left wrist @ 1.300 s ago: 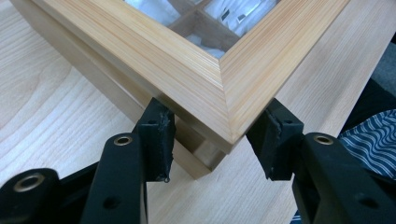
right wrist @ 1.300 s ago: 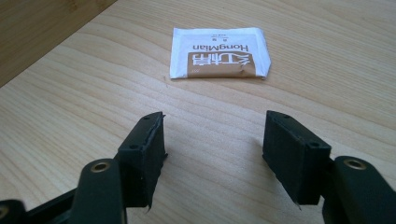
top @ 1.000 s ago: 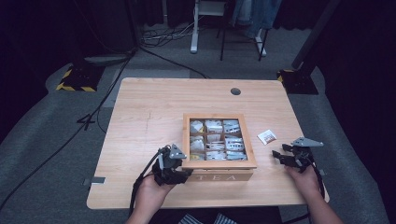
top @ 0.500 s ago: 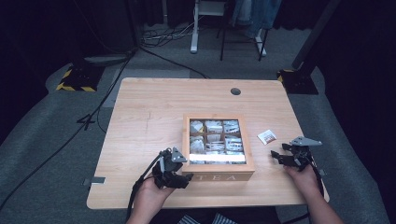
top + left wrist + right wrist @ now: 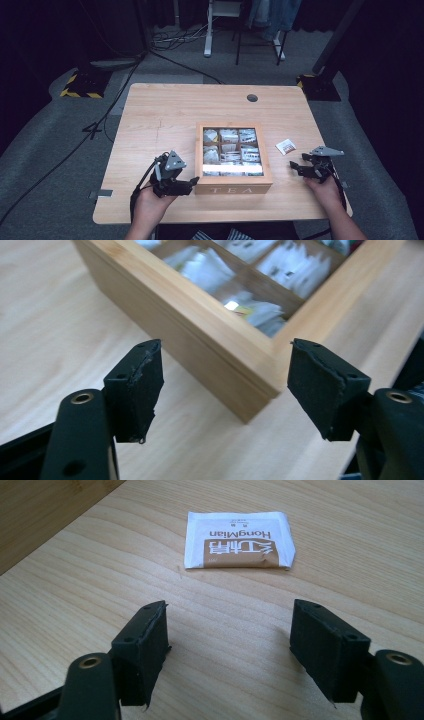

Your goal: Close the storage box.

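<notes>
A light wooden table (image 5: 165, 115) stands on grey carpet (image 5: 45, 165) before dark curtains (image 5: 50, 30)

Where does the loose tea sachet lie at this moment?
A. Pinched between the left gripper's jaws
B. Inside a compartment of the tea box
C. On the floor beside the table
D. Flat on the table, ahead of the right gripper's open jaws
D. The tea sachet lies flat on the table, apart from the tea box, ahead of the right gripper, whose jaws stand open with nothing between them.
</notes>
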The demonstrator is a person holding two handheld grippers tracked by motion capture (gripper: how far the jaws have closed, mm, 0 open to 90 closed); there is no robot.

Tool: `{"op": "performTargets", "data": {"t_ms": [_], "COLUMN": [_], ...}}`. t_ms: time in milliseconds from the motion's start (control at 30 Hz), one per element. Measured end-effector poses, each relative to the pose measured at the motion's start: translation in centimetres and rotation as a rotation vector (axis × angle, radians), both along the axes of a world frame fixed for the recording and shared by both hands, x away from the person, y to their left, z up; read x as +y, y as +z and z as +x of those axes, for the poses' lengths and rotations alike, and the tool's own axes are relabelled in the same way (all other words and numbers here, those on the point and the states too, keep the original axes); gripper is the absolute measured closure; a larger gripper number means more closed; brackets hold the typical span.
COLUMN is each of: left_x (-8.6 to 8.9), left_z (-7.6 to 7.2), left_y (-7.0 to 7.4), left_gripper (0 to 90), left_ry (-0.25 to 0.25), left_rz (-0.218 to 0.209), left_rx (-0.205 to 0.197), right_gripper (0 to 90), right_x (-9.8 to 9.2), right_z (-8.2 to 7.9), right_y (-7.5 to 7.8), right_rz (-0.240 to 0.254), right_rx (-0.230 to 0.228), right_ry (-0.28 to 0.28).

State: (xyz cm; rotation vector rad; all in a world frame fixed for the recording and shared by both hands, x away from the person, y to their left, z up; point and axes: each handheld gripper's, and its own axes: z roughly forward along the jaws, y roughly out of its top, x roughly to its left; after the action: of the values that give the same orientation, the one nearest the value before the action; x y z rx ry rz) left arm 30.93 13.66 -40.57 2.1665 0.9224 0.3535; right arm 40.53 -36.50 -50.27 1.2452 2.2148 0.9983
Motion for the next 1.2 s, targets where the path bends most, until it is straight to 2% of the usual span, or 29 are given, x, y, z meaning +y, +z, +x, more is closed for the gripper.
{"op": "performTargets", "data": {"t_ms": [33,67,200,267,300,333,467,500,533,567,600,700,733,800,833,867,900,933,1067,1167,1200], "left_x": [0.0,0.6,1.6,2.5,3.2,3.2,5.0,5.3,5.3,5.8,5.8,6.4,6.5,6.5,6.5,6.7,6.7,6.9,7.0,7.2,7.4], "left_z": [0.0,0.1,0.7,1.2,1.7,1.7,2.9,3.1,3.1,3.5,3.5,4.1,4.4,4.5,4.5,4.7,4.7,5.1,5.4,5.5,5.6], "left_y": [0.0,-0.1,-0.4,-0.8,-1.2,-1.2,-2.4,-2.6,-2.6,-3.1,-3.1,-4.2,-4.7,-5.2,-5.2,-5.7,-5.7,-6.2,-6.8,-7.1,-7.4], "left_gripper": [30.2,29.9,29.8,29.9,30.0,30.1,30.9,31.2,31.5,31.5,31.6,31.8,31.8,31.8,32.2,32.2,32.2,32.2,32.2,32.4,32.4], "left_ry": [0.0,0.008,0.036,0.073,0.101,0.101,0.148,0.149,0.149,0.148,0.148,0.154,0.152,0.148,0.148,0.143,0.143,0.155,0.174,0.175,0.173], "left_rz": [0.0,0.006,0.02,0.036,0.026,0.026,0.028,0.045,0.045,0.078,0.078,0.12,0.147,0.155,0.155,0.114,0.114,0.119,0.137,0.124,0.119], "left_rx": [0.0,-0.03,-0.038,-0.03,-0.003,-0.003,0.018,0.008,0.008,-0.009,-0.009,0.007,0.017,0.015,0.015,0.023,0.023,0.046,0.065,0.067,0.083], "right_gripper": [31.5,31.4,31.4,31.4,31.2,31.2,31.1,31.1,31.1,31.1,31.1,30.8,30.4,30.2,30.2,30.0,30.0,30.0,30.0,30.0,30.0], "right_x": [0.0,0.0,0.0,0.0,0.0,0.0,0.0,0.0,0.0,0.0,0.0,0.1,0.1,0.1,0.1,0.1,0.1,0.1,0.1,0.1,0.1], "right_z": [0.0,0.0,0.0,0.0,0.0,0.0,0.0,0.0,0.0,0.0,0.0,-0.1,0.0,0.0,0.0,0.0,0.0,0.0,0.0,0.0,0.0], "right_y": [0.0,0.0,0.0,0.0,0.0,0.0,0.0,0.0,0.0,0.0,0.0,0.0,0.0,0.0,0.0,0.0,0.0,0.0,0.0,0.0,0.0], "right_rz": [0.0,0.0,0.0,0.0,0.0,0.0,0.0,-0.001,-0.001,-0.001,-0.001,-0.001,-0.002,-0.001,-0.001,-0.001,-0.001,-0.001,-0.001,0.0,0.0], "right_rx": [0.0,0.0,0.0,0.0,0.0,0.0,0.0,0.0,0.0,-0.001,-0.001,-0.003,0.0,0.001,0.001,0.001,0.001,0.002,0.002,0.002,0.002], "right_ry": [0.0,0.0,0.0,0.0,0.001,0.001,0.001,0.001,0.001,0.0,0.0,-0.007,-0.01,-0.011,-0.011,-0.009,-0.009,-0.01,-0.01,-0.009,-0.009]}}
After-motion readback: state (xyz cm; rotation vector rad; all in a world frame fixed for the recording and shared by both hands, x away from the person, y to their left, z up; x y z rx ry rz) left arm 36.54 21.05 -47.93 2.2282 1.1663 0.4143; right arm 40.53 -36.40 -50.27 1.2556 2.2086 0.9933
